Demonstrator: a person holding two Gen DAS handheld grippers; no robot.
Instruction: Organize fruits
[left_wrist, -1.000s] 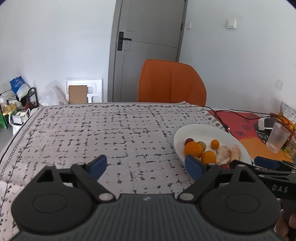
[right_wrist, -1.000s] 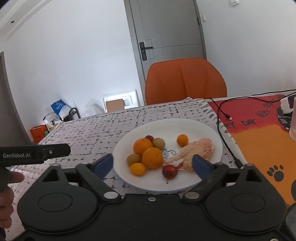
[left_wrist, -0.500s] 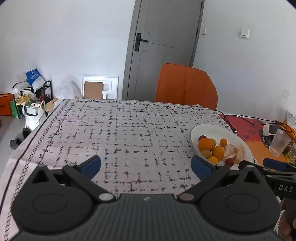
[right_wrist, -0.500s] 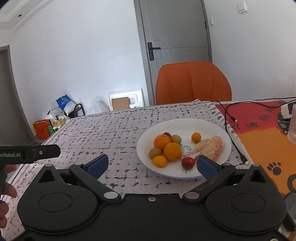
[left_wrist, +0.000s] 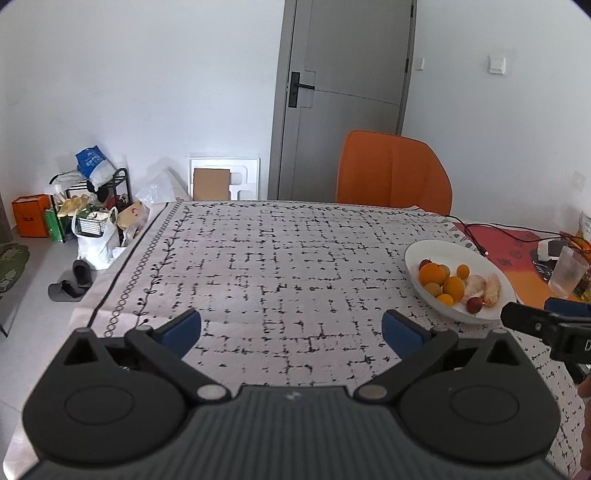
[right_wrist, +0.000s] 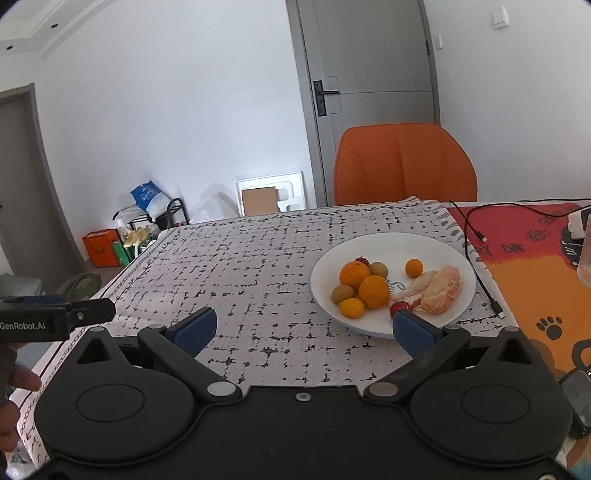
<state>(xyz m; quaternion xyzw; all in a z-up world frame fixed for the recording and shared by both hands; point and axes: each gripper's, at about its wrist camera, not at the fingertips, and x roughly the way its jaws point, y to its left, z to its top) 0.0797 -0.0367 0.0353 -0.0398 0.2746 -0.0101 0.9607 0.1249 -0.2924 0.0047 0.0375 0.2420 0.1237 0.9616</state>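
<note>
A white plate (right_wrist: 436, 247) (left_wrist: 439, 251) on the patterned tablecloth holds several fruits: oranges (right_wrist: 373, 291), small tangerines (right_wrist: 413, 267), kiwis (right_wrist: 341, 294), a red fruit (right_wrist: 398, 306) and peeled pomelo pieces (right_wrist: 439, 286). My right gripper (right_wrist: 303, 326) is open and empty, above the cloth just in front and left of the plate. My left gripper (left_wrist: 291, 328) is open and empty over the bare cloth, left of the plate.
An orange chair (right_wrist: 404, 162) stands behind the table. A red-orange mat (right_wrist: 535, 266) with a black cable (right_wrist: 480, 258) lies right of the plate. A plastic cup (left_wrist: 569, 273) stands at the right edge. Clutter sits on the floor at the left (left_wrist: 88, 218).
Both grippers have pulled back and risen from the plate, which now looks smaller. The right gripper has also shifted left. Both stay open and empty.
</note>
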